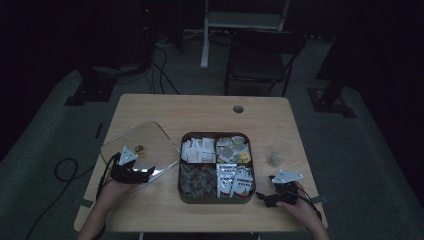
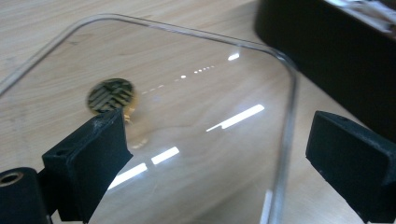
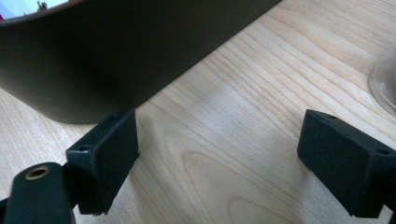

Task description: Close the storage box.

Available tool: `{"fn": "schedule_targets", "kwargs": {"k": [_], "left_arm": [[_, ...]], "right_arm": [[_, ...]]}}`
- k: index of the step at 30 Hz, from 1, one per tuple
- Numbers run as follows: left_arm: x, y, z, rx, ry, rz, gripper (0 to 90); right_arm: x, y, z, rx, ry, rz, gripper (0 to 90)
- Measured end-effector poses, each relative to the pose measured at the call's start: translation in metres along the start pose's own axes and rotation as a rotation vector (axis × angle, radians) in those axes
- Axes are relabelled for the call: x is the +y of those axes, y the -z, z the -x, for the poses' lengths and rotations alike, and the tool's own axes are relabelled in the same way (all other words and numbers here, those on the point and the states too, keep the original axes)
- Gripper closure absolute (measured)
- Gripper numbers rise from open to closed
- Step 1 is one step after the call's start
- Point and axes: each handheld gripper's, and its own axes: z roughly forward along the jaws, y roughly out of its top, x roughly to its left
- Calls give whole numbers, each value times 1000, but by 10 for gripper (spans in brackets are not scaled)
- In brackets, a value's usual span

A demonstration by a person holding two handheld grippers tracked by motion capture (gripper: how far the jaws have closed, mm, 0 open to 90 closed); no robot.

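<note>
A dark square box (image 1: 217, 198) with four compartments of packets and sachets sits mid-table. Its clear lid (image 1: 141, 139) lies flat to the left, with a small gold round piece (image 1: 139, 148) on it. My left gripper (image 1: 148, 172) stands open over the lid's near right corner; in the left gripper view the lid's edge (image 2: 290, 107) runs between the jaws and the gold piece (image 2: 111, 95) lies beyond the left jaw. My right gripper (image 1: 261, 197) stands open just right of the box's near corner (image 3: 116, 56), low over bare wood.
A clear plastic cup (image 1: 279, 153) stands right of the box, and its base (image 3: 385, 77) shows at the right gripper view's edge. The table (image 1: 200, 112) has a cable hole (image 1: 238, 108) at the back. A folding chair (image 1: 262, 55) stands behind the table.
</note>
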Motion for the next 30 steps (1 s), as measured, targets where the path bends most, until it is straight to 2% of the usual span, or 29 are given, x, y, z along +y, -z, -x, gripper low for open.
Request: {"fn": "schedule_targets", "kwargs": {"k": [4, 12, 18, 21, 22, 24, 30], "left_arm": [[2, -7, -8, 19, 37, 6, 63], [5, -24, -18, 66, 55, -21, 63], [8, -33, -26, 66, 99, -27, 63], [8, -37, -29, 71, 106, -29, 64], [9, -40, -31, 90, 112, -47, 64], [9, -42, -33, 94, 117, -46, 127], [10, -49, -35, 97, 121, -56, 177]], "right_arm": [[0, 0, 0, 0, -1, 0, 120], [0, 0, 0, 0, -1, 0, 120], [0, 0, 0, 0, -1, 0, 120], [0, 0, 0, 0, -1, 0, 120], [0, 0, 0, 0, -1, 0, 120], [0, 0, 0, 0, -1, 0, 120], [0, 0, 0, 0, -1, 0, 120]]}}
